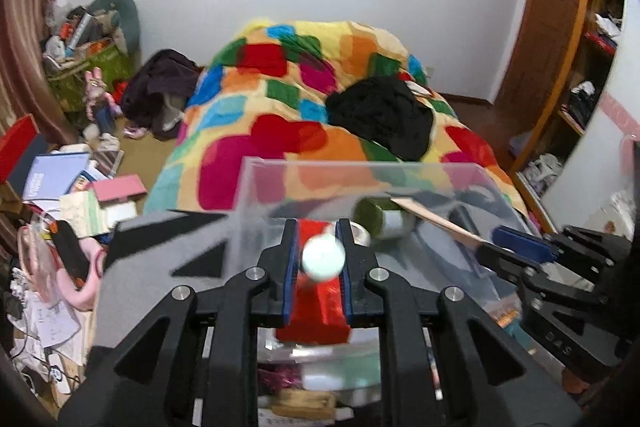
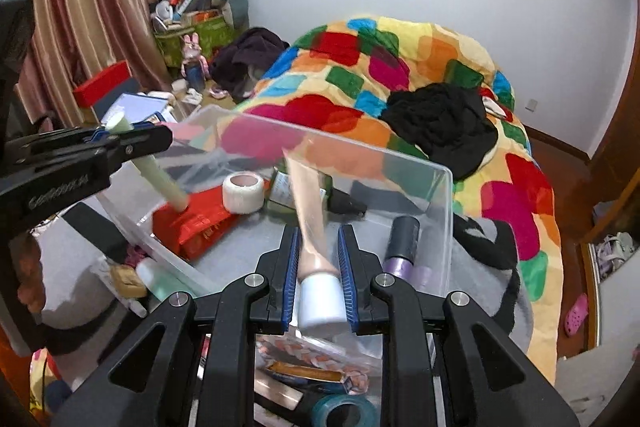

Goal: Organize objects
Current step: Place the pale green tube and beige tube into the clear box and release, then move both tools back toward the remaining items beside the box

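Over the clear bin (image 2: pixel 436 211), the left gripper (image 2: pixel 120 137) clamps a pale green tube (image 2: pixel 168 179) near its upper end, tip touching a red packet (image 2: pixel 192 227). Rightward, the right gripper (image 2: pixel 318 267) pinches a beige tube (image 2: pixel 308 223) just above its white cap. Both tubes look light, squashy and slick, so gripping near the stiff cap seems safest.

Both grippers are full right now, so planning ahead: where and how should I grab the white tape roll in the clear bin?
Grip the white tape roll across its outer wall, coming from above. It stands on its flat end with the hole up, so the curved sides are exposed. The red packet and green bottle crowd it, so set the fingers front-to-back.
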